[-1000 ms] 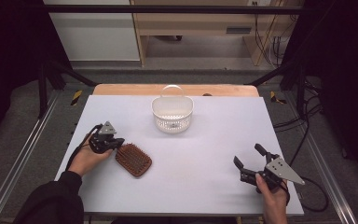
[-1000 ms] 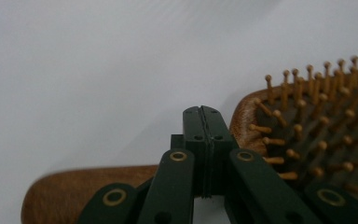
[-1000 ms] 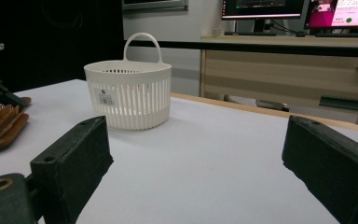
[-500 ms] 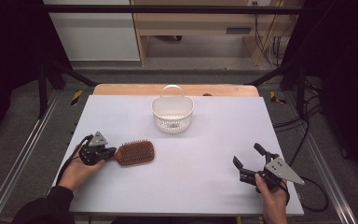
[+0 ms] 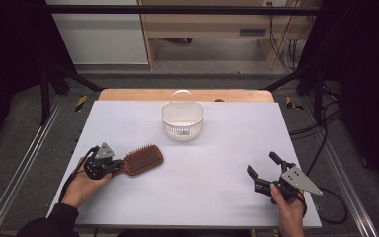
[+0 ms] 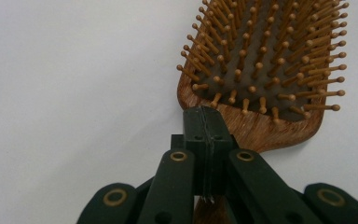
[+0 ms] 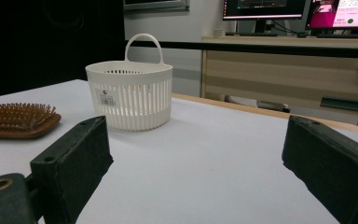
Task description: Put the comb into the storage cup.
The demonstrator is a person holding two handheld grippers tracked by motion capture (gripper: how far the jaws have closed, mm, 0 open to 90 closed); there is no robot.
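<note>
Left gripper view: brown wooden paddle hairbrush [image 6: 261,74] close up, bristle side up, with rows of pale wooden pins tipped by small balls set in a dark cushion, and a grained wooden rim rounding off toward the handle. Left gripper [image 6: 205,122] clenched on the narrow neck of that brush, both black jaws pressed together over the wood, a sliver of handle visible below them. White table surface [image 6: 74,93] under and around the brush.

High view: same hairbrush [image 5: 142,159] lying flat on the near left part of the white table [image 5: 217,197], head pointing right and slightly away, handle hidden inside the left gripper [image 5: 109,164], itself held in the left hand [image 5: 81,185]. Well apart, toward the far middle of the table, a white slotted plastic basket with an arched handle [image 5: 182,120], standing upright. On the near right, the right gripper [image 5: 260,171] in the right hand [image 5: 288,210], jaws spread wide, grasping nothing, grey three-cornered plate on top.

Right gripper view: low sightline across the table, giving what the high view lacks, namely the basket's [image 7: 129,95] vertical slots, a small label on its wall and the pins of the brush [image 7: 18,120] in profile at the left edge. Right gripper [image 7: 196,161] released, its two black jaws far apart with bare table between them.
</note>
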